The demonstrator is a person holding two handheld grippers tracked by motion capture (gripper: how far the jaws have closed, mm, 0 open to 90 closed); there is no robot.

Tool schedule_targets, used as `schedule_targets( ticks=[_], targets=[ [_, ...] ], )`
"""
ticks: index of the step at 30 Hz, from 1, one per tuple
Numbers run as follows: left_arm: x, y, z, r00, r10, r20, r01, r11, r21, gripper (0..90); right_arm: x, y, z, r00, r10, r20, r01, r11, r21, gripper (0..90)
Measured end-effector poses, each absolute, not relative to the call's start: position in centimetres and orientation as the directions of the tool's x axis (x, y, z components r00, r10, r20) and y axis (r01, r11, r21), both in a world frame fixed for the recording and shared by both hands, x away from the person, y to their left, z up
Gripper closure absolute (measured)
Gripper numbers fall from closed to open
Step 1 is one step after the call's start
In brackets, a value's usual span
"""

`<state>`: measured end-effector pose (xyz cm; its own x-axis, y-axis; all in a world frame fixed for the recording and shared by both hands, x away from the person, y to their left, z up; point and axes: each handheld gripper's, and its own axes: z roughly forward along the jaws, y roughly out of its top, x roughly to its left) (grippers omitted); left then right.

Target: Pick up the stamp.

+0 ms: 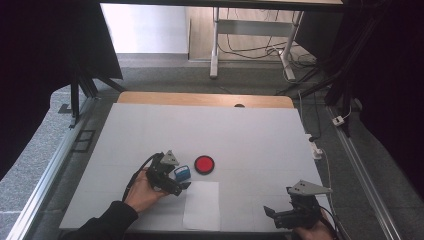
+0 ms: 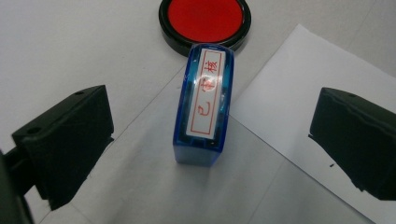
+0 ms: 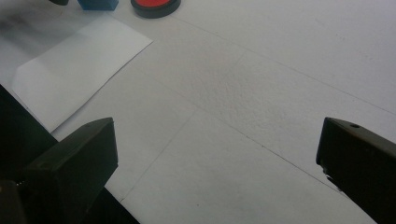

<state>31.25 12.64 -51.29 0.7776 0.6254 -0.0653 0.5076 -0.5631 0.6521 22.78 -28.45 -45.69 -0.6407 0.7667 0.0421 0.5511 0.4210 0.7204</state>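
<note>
Left gripper (image 2: 210,140) is held low, jaws wide around the blue stamp (image 2: 203,105); red ink pad (image 2: 204,21) just beyond, paper sheet (image 2: 299,116) beside. Right gripper (image 3: 215,168) is held wide apart over bare worktop (image 3: 280,70).

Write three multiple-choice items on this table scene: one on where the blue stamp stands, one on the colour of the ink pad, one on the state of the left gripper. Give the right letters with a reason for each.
1. Where does the blue stamp stand?
A. on top of the ink pad
B. on the table just short of the ink pad, beside the sheet of paper
C. at the far edge of the table

2. What colour is the inside of the round ink pad?
A. red
B. green
C. yellow

3. How is the left gripper?
A. shut on the stamp
B. open, with the stamp between its jaws
C. open, over the ink pad

Key: 1 B, the left gripper view shows the stamp on the table, nearer than the pad and next to the sheet of paper. 2 A, the pad is red in a black rim. 3 B, both jaws stand clear of the stamp's sides.
</note>
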Motion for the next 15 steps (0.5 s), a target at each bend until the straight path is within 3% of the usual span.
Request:
schedule_targets(
  ticks=[5, 8, 9, 11, 15],
  targets=[
    [31.50, 12.25, -51.52, 0.788, 0.615, -0.034, 0.489, -0.591, 0.642, 2.4, 22.77, -28.40, -45.70, -0.641, 0.766, 0.040, 0.551, 0.423, 0.719, 0.0],
    [31.51, 12.32, -51.37, 0.788, 0.616, -0.009, 0.478, -0.602, 0.640, 8.7, 22.77, -28.40, -45.71, -0.641, 0.767, 0.039, 0.551, 0.424, 0.719, 0.0],
    [31.55, 12.43, -51.34, 0.792, 0.611, -0.015, 0.476, -0.602, 0.641, 17.2, 22.76, -28.38, -45.71, -0.641, 0.766, 0.038, 0.551, 0.425, 0.718, 0.0],
    [31.61, 12.58, -51.29, 0.791, 0.611, -0.011, 0.477, -0.606, 0.637, 23.5, 22.75, -28.35, -45.71, -0.641, 0.766, 0.039, 0.551, 0.425, 0.718, 0.0],
    [31.66, 12.91, -51.05, 0.791, 0.612, -0.011, 0.472, -0.598, 0.648, 30.7, 22.75, -28.34, -45.71, -0.642, 0.766, 0.038, 0.551, 0.426, 0.718, 0.0]
  ],
)
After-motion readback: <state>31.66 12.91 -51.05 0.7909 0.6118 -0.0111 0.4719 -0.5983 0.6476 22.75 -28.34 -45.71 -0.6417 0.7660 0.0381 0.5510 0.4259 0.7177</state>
